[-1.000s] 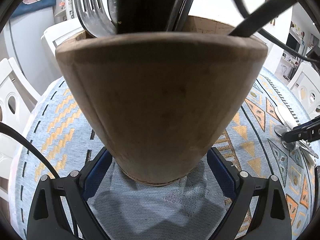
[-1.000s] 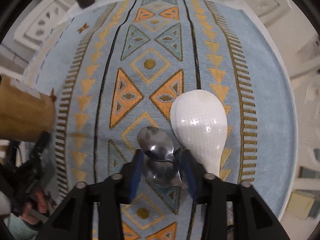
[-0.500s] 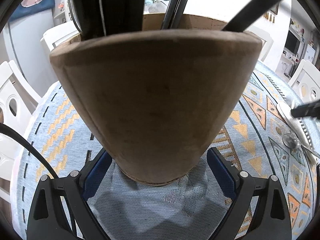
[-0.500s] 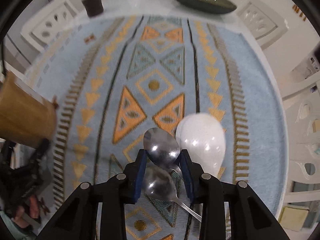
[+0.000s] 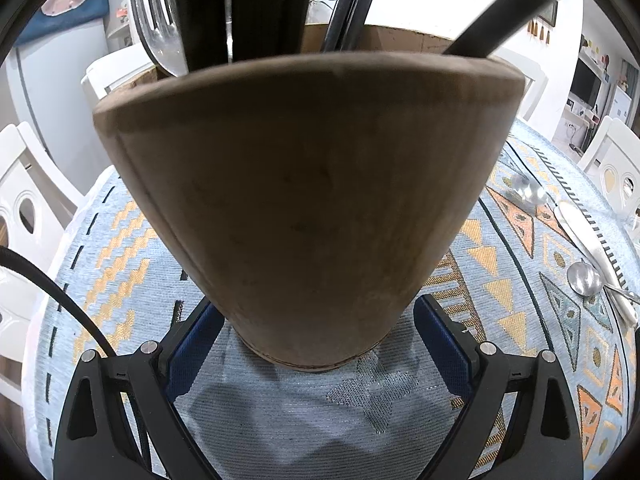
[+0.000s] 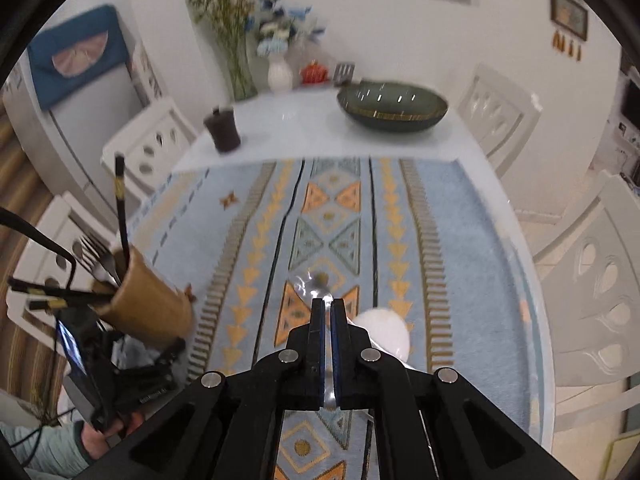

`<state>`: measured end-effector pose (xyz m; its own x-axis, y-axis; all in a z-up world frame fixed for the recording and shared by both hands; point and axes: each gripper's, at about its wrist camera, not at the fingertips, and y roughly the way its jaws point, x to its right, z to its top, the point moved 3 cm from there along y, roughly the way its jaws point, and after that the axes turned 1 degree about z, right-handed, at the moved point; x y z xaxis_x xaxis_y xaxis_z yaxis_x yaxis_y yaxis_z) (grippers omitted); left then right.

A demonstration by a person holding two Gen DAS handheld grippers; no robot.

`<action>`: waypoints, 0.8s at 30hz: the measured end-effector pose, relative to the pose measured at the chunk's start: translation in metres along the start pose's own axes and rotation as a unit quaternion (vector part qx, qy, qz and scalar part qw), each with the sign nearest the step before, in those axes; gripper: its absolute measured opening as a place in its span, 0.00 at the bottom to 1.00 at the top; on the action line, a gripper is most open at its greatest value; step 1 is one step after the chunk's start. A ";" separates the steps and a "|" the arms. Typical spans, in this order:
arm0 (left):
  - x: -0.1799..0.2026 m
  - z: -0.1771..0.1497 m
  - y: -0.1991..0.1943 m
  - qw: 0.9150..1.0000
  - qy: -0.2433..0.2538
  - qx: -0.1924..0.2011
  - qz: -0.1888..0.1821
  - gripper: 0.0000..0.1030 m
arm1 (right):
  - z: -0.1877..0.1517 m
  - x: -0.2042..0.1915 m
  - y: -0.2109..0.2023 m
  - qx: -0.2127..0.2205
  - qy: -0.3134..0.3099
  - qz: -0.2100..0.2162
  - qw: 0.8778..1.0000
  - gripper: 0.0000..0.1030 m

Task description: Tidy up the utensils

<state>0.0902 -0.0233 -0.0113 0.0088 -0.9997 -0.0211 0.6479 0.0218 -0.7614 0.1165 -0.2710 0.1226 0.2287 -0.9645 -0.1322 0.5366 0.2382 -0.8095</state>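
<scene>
My left gripper (image 5: 314, 320) is shut on the base of a wooden utensil holder (image 5: 308, 200), which fills the left wrist view. The holder carries forks (image 5: 154, 20) and black chopsticks (image 5: 504, 12), and leans in the right wrist view (image 6: 144, 300). My right gripper (image 6: 328, 304) has just been closing and is shut on the handle of a metal spoon (image 6: 310, 280), raised above the cloth. That spoon shows blurred in the left wrist view (image 5: 528, 192). A second spoon (image 5: 584, 278) and a white rice paddle (image 5: 580, 232) lie on the cloth.
A blue patterned cloth (image 6: 460, 240) covers the near part of the white table. A dark green bowl (image 6: 392, 110), a dark cup (image 6: 222, 130) and flower vases (image 6: 280, 74) stand at the far end. White chairs (image 6: 496, 108) ring the table.
The right gripper's jaws closed on one spoon's handle and rose with it off the cloth, tilting up toward the room. The other spoon and paddle stayed. The left gripper kept still.
</scene>
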 end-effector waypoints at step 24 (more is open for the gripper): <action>-0.006 0.002 0.014 1.000 -0.007 -0.017 0.011 0.92 | 0.008 0.153 -0.084 0.031 0.149 -0.008 0.988 0.38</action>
<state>0.1008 -0.0166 -0.0207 0.0341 -0.9990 -0.0285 0.6205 0.0435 -0.7830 0.1129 -0.4382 0.1752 -0.0252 -0.9566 -0.2902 0.5885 0.2204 -0.7778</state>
